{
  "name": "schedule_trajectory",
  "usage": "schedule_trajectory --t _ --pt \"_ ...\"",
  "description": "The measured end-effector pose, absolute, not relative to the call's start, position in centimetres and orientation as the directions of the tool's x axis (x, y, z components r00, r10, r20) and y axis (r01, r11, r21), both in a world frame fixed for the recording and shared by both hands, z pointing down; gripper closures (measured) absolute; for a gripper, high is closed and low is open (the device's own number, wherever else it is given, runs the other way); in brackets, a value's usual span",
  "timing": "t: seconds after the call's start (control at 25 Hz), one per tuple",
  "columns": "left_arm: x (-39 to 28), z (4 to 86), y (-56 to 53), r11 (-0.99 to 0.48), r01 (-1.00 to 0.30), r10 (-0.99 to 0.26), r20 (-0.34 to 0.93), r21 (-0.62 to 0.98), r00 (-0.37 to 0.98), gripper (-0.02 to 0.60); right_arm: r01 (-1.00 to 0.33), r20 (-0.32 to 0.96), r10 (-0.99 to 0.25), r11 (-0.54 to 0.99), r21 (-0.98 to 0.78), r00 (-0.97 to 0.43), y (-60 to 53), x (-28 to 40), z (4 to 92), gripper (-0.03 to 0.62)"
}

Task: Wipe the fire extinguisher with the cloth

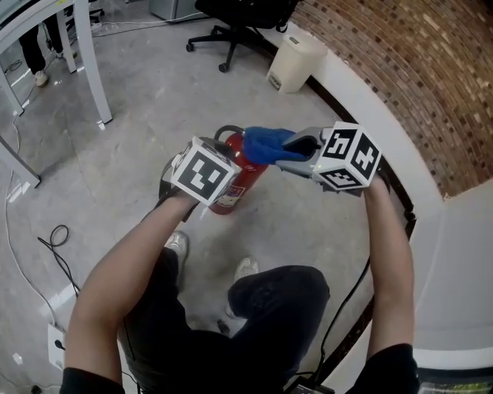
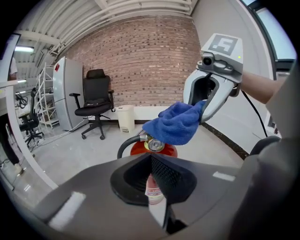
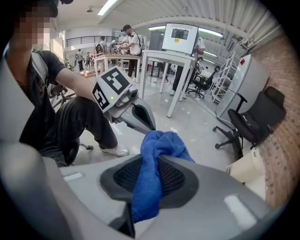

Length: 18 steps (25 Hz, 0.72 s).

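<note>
Light was bright and even, from ceiling strip lights (image 3: 107,6) and a pale window (image 2: 280,33), leaving a soft sheen on the floor (image 1: 131,161) and only faint shadows. Both gripper views bent strongly and went black at the corners. The cloth (image 3: 161,140) looked sharp.

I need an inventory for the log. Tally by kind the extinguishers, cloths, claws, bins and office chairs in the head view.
Extinguisher: 1
Cloth: 1
Claws: 2, left claw and right claw
Bin: 1
Office chair: 1
Total: 6
</note>
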<state>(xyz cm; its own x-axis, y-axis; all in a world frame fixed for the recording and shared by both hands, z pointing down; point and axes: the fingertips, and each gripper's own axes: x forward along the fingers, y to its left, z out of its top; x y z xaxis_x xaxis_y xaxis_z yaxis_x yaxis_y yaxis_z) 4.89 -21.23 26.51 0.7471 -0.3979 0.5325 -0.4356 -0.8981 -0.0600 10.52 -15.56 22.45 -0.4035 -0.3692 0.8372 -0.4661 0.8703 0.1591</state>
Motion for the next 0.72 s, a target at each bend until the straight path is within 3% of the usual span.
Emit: schedule_trajectory --t 0.28,0.72 --pt "5.1 26.0 -19.9 -0.896 -0.439 -0.410 0.517 -0.072 0.752 0.577 -0.484 0.873 -0.331 0.865 0.129 -0.358 -11.0 11.9 24.5 0.497" --pt "3.8 27.5 -19.6 -0.887 -0.459 -0.411 0.553 -0.056 0.725 0.577 -0.525 0.832 -0.317 0.851 0.037 -0.456 -7.8 8.4 28.4 0.497"
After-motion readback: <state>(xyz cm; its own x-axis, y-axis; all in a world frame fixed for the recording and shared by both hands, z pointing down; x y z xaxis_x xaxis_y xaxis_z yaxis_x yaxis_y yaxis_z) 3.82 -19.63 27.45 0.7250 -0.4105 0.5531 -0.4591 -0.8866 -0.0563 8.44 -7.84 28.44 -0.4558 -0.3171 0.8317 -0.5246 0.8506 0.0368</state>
